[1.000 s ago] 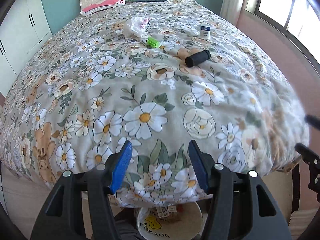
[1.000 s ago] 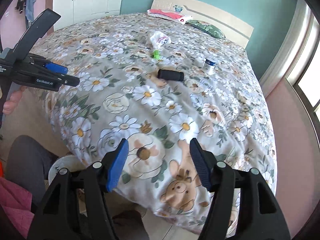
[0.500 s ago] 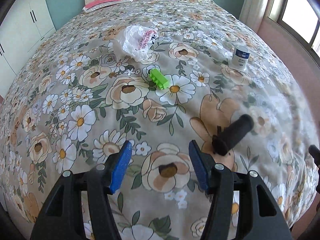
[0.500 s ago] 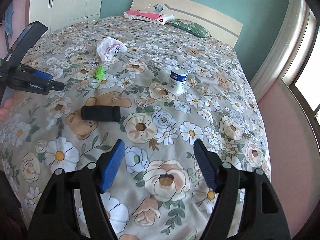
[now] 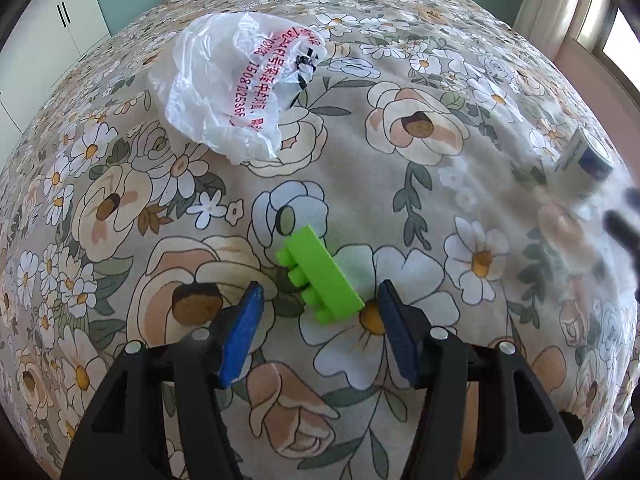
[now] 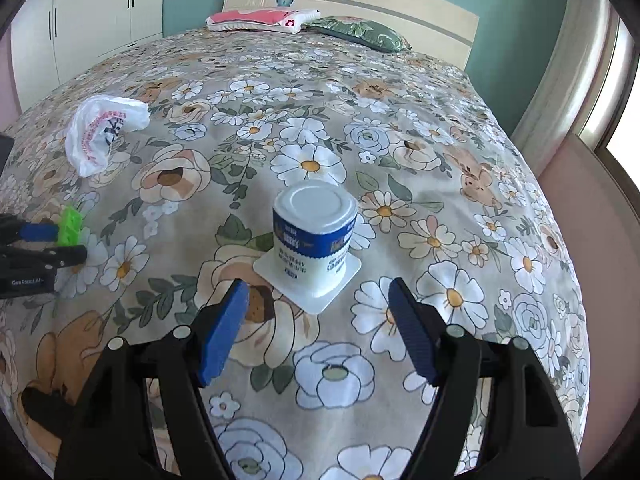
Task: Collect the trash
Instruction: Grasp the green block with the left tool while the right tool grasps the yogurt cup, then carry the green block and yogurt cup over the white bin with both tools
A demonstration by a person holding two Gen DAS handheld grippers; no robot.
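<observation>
Green block (image 5: 320,276): long axis slanting between my left gripper (image 5: 318,320) pads, jaws apart, untouched. Yogurt cup (image 6: 314,236): upside down, ahead of my right gripper (image 6: 318,320), jaws just widened, empty.

We see open floral bedspread (image 6: 400,128) around an upturned yogurt cup (image 6: 316,240), a green toy brick (image 5: 320,276) and a crumpled plastic bag (image 5: 236,84), which lie well apart, with clear cover in front of each.

Black gripper (image 5: 318,302) frames, blue ribbed pads (image 6: 412,336).
</observation>
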